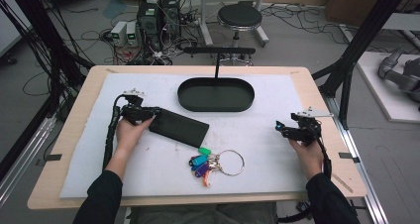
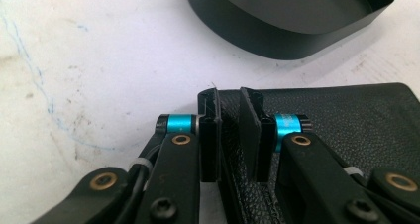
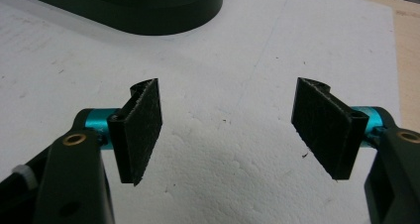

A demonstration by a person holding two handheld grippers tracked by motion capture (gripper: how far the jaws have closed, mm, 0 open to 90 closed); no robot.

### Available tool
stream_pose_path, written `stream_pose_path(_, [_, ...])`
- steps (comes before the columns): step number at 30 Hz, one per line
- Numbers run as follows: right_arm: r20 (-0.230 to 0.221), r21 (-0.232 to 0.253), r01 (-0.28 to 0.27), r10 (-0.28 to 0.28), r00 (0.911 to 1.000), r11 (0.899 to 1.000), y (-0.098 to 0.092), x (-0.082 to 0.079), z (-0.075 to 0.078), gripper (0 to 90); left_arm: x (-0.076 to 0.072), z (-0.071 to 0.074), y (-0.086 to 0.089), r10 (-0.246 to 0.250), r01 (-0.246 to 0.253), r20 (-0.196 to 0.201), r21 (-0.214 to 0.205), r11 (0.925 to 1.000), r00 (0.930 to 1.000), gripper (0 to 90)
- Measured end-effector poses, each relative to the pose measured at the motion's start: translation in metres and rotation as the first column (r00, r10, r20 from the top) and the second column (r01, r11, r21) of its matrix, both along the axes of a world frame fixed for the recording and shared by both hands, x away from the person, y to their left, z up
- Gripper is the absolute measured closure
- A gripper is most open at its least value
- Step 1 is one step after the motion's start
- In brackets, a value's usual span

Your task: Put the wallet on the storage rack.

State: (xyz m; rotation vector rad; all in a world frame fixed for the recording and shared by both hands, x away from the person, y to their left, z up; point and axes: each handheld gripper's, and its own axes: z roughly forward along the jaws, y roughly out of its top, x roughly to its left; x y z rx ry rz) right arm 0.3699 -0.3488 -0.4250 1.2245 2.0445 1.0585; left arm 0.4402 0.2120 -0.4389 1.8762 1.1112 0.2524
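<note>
Objects on the bench (image 1: 317, 92) number three: one black oval tray (image 1: 216, 94), one black leather wallet (image 1: 179, 127), and one key ring (image 1: 216, 163) carrying several coloured tags in green, blue, purple and orange. All lie on a white mat (image 1: 257, 135) that covers most of the top, leaving a wooden border on every side.

Two grippers are in play. The left gripper (image 2: 229, 131) has its fingers (image 2: 250, 135) nearly closed, pinching the left end edge of the wallet, which lies flat on the mat near the middle-left, just in front of the tray and apart from it. The right gripper (image 3: 228, 130) hovers near the right edge of the mat with its fingers (image 3: 141, 130) spread wide, holding nothing, bare mat beneath them.

The key ring lies near the front edge, just beside the wallet's right corner. Between the tray, the keys and the right gripper the mat is open.
</note>
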Motion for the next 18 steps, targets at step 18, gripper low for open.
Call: stream_pose_path(18, [0.095,0.055,-0.093,0.088,0.9916,0.994,0.017,-0.008,0.011,32.7,-0.026,0.022,0.006,-0.053,0.07,0.193,-0.078,0.9945,0.9798,85.3])
